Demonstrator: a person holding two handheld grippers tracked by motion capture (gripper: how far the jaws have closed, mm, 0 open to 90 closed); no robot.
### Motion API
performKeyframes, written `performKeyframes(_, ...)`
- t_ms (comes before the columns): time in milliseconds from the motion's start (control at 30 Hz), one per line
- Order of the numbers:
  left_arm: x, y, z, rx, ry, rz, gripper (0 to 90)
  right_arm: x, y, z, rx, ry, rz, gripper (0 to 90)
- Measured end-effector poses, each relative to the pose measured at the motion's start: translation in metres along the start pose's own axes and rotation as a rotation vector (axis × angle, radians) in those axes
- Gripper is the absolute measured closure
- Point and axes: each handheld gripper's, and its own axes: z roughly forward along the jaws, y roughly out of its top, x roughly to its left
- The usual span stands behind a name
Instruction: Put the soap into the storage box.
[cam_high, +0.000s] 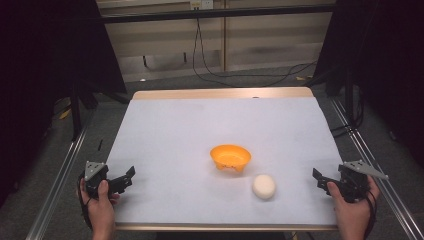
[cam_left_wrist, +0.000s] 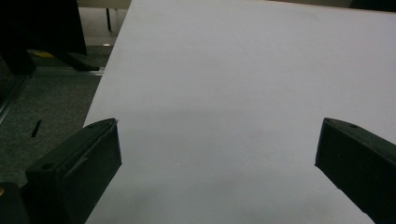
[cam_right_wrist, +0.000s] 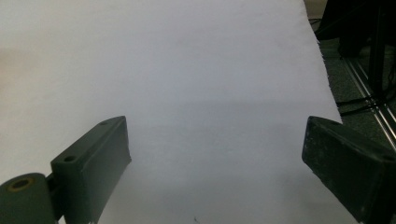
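Note:
An orange bowl (cam_high: 230, 157) stands upright near the middle of the white table cover (cam_high: 200, 130). A white round ball-like object (cam_high: 263, 186) lies just to its front right, apart from it. My left gripper (cam_high: 126, 178) is held in a hand at the table's front left corner, jaws open and empty. My right gripper (cam_high: 320, 180) is held at the front right edge, open too, with the white object some way to its left. In the left gripper view the left gripper (cam_left_wrist: 217, 144) has bare cover between its wide-apart jaws. The right gripper (cam_right_wrist: 217, 144) also has nothing between its jaws.
A wooden strip (cam_high: 220, 93) borders the table's far edge. Metal rails (cam_high: 60, 175) run along both sides on a grey carpet floor. Black cables (cam_high: 210, 70) hang and trail behind the table. Dark stands flank the scene left and right.

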Motion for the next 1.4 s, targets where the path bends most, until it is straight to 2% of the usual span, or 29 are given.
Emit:
performKeyframes(67,-0.001,0.0,-0.001,-0.005,0.015,0.009,0.0,-0.001,0.0,-0.001,-0.006,0.001,0.006,7.2)
performKeyframes(133,-0.002,-0.001,-0.001,-0.014,0.047,0.011,0.0,0.001,-0.001,-0.002,-0.018,-0.012,0.001,6.5)
performKeyframes(267,-0.005,-0.002,-0.002,-0.03,0.078,0.017,0.1,0.001,0.0,-0.001,-0.007,-0.027,0.004,6.8)
performKeyframes(333,-0.007,-0.003,-0.004,-0.05,0.075,0.038,0.0,0.001,-0.001,-0.003,-0.02,-0.025,0.004,9.9)
performKeyframes(400,-0.007,-0.003,-0.004,-0.046,0.089,0.036,0.0,0.003,-0.001,-0.005,-0.036,-0.035,0.001,14.4)
performKeyframes(433,-0.006,-0.003,-0.003,-0.044,0.081,0.033,0.0,0.004,0.0,-0.005,-0.032,-0.036,-0.001,16.3)
performKeyframes(500,-0.007,-0.003,-0.002,-0.03,0.075,0.041,0.1,0.007,0.0,-0.005,-0.021,-0.039,-0.021,18.9)
performKeyframes(633,-0.007,-0.001,0.0,-0.003,0.061,0.044,1.2,0.014,0.003,-0.004,0.026,-0.011,-0.055,24.0)
performKeyframes(733,-0.008,-0.002,0.0,-0.015,0.061,0.05,1.4,0.02,0.008,-0.004,0.066,-0.01,-0.111,28.5)
performKeyframes(800,-0.008,-0.001,0.0,-0.006,0.065,0.056,1.4,0.026,0.013,-0.004,0.086,0.001,-0.156,30.8)
performKeyframes(867,-0.008,-0.001,0.002,0.005,0.066,0.056,1.3,0.029,0.018,-0.004,0.105,0.038,-0.162,33.2)
performKeyframes(967,-0.01,-0.001,0.002,0.014,0.072,0.073,1.3,0.034,0.024,-0.004,0.13,0.093,-0.143,34.2)
performKeyframes(1067,-0.011,-0.001,0.002,0.012,0.072,0.075,1.3,0.038,0.03,-0.004,0.177,0.122,-0.128,37.3)
performKeyframes(1100,-0.011,-0.001,0.002,0.012,0.072,0.075,1.3,0.038,0.03,-0.004,0.177,0.122,-0.128,37.3)
performKeyframes(1133,-0.011,-0.001,0.002,0.012,0.073,0.076,1.3,0.039,0.033,-0.004,0.2,0.16,-0.108,37.3)
performKeyframes(1200,-0.011,-0.001,0.002,0.018,0.076,0.084,1.4,0.041,0.035,-0.004,0.236,0.204,-0.097,37.3)
performKeyframes(1267,-0.011,-0.001,0.002,0.022,0.078,0.09,1.5,0.045,0.036,-0.003,0.283,0.259,-0.092,30.8)
performKeyframes(1333,-0.012,-0.001,0.003,0.019,0.079,0.087,1.5,0.047,0.037,-0.002,0.294,0.256,-0.101,28.5)
performKeyframes(1400,-0.013,0.0,0.004,0.032,0.082,0.096,1.5,0.056,0.039,-0.004,0.311,0.288,-0.09,22.3)
